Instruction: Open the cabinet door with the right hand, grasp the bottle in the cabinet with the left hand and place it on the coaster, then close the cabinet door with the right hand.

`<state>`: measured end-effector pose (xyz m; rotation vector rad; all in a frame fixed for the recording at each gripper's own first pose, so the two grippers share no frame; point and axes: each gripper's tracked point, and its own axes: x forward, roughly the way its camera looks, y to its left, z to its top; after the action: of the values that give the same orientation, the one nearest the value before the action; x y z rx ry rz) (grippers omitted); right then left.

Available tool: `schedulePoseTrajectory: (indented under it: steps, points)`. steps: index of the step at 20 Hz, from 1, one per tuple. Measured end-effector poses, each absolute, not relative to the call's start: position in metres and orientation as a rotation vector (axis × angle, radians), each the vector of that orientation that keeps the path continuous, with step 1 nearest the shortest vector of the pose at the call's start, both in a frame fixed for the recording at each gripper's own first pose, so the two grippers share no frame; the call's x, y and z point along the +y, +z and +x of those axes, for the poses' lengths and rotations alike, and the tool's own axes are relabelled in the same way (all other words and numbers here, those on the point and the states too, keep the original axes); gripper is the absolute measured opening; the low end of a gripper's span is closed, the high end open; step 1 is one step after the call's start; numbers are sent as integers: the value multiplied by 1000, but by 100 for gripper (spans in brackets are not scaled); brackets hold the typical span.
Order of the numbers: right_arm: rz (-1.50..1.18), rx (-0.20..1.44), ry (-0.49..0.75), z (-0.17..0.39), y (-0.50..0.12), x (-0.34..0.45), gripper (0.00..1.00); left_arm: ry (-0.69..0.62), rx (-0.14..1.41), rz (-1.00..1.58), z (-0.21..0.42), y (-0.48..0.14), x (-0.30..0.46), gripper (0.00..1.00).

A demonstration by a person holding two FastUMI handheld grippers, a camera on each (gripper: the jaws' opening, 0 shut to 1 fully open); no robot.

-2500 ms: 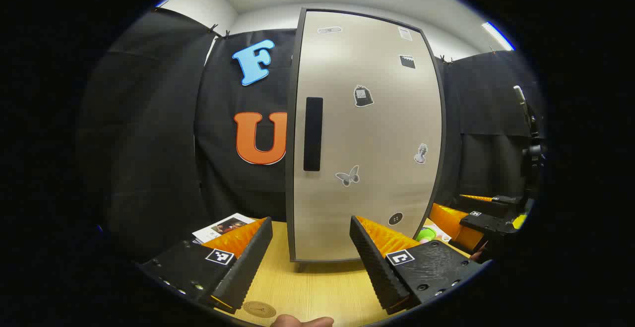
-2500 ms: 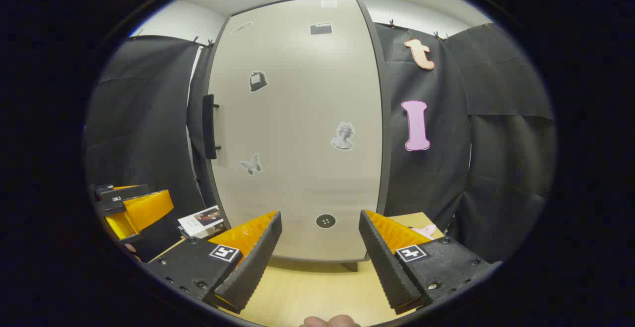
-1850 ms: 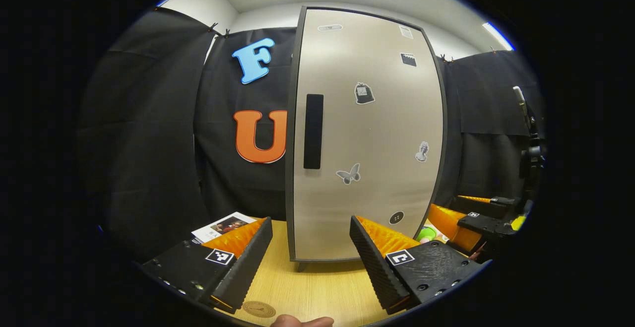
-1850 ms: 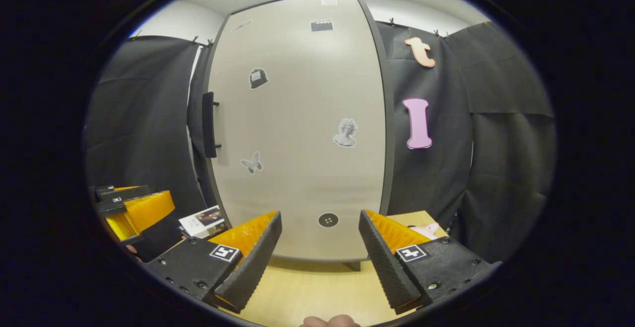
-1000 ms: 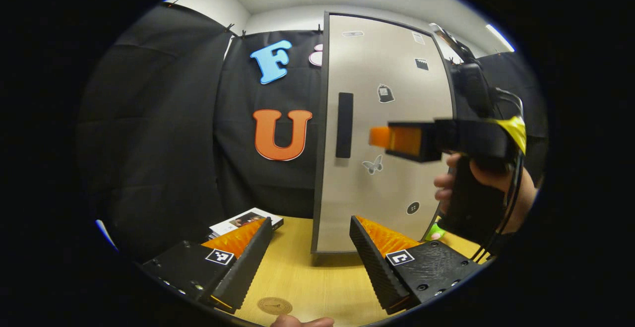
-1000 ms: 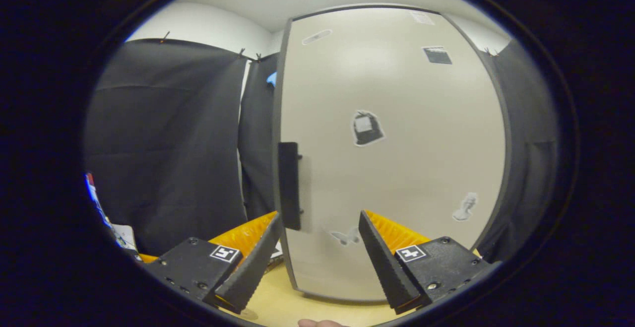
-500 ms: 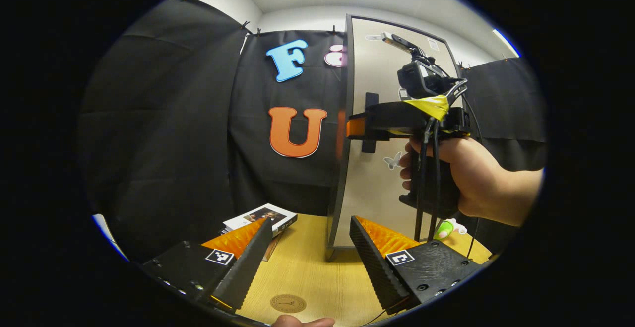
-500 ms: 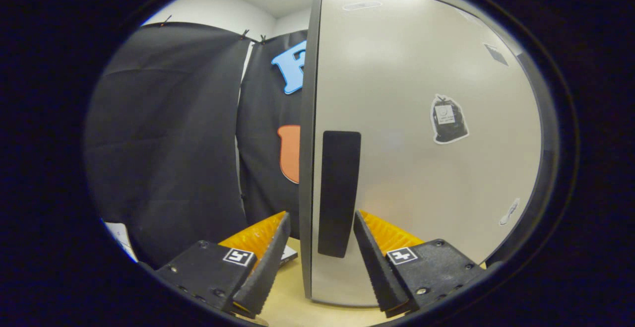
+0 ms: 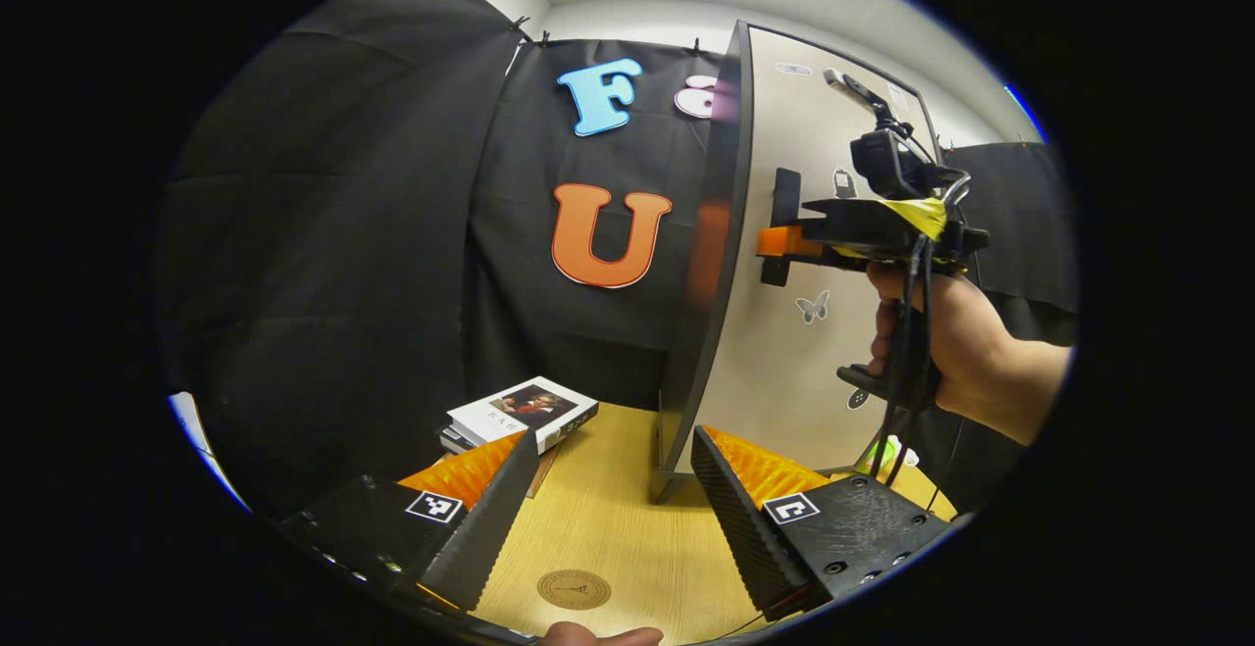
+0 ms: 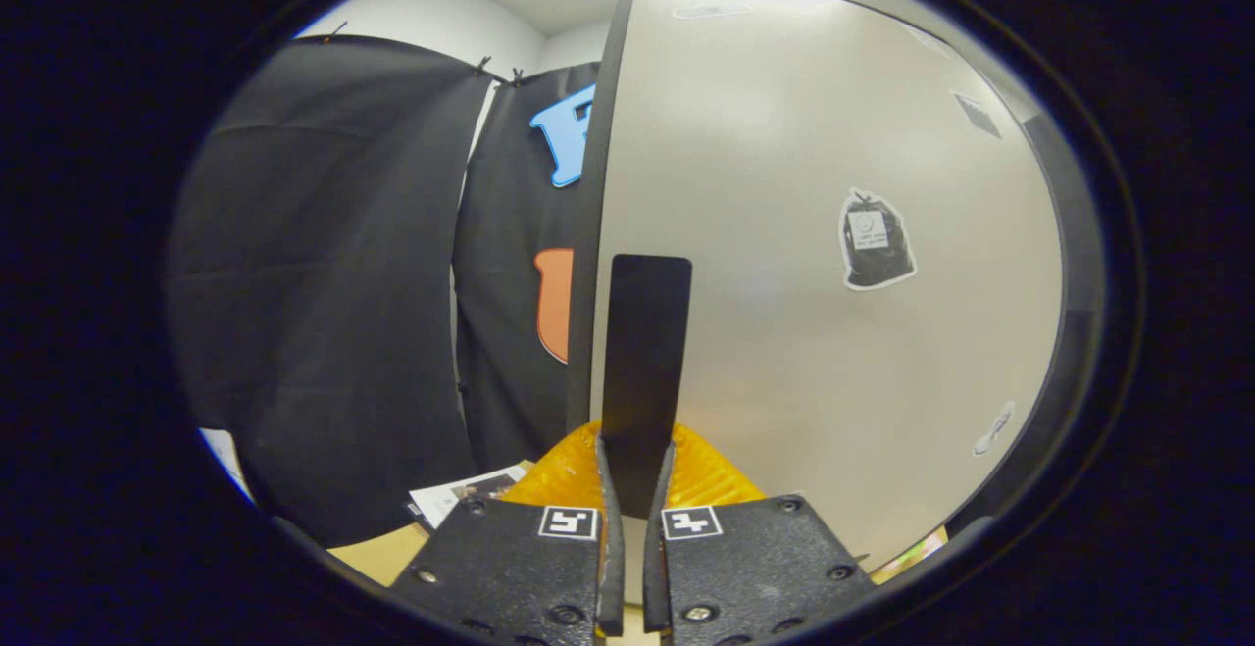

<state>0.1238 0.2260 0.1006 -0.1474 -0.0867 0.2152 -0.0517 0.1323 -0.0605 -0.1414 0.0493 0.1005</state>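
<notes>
The cabinet door (image 10: 814, 264), pale grey with dark edging and small stickers, stands upright on the table (image 9: 608, 528). Its black handle (image 10: 642, 372) is clamped at 12 o'clock by the right gripper (image 10: 632, 489). The left gripper (image 9: 608, 489) is held wide apart, the coaster (image 9: 574, 588) lying at 6 o'clock between its fingers.

No readable text: stickers (image 10: 876, 237) on the cabinet door (image 10: 804, 332), the book (image 9: 520, 409) cover and the coaster (image 9: 574, 588) print are too small.
</notes>
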Motion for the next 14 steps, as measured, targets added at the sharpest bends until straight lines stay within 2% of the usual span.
schedulePoseTrajectory:
  steps: [7,14]
  points:
    - [-105,-98,230,54,93,212,9,64,56,-133,-57,-63,135,95]
    - [-32,-104,187,-29,81,174,9,-48,94,-53,-70,-73,108,95]
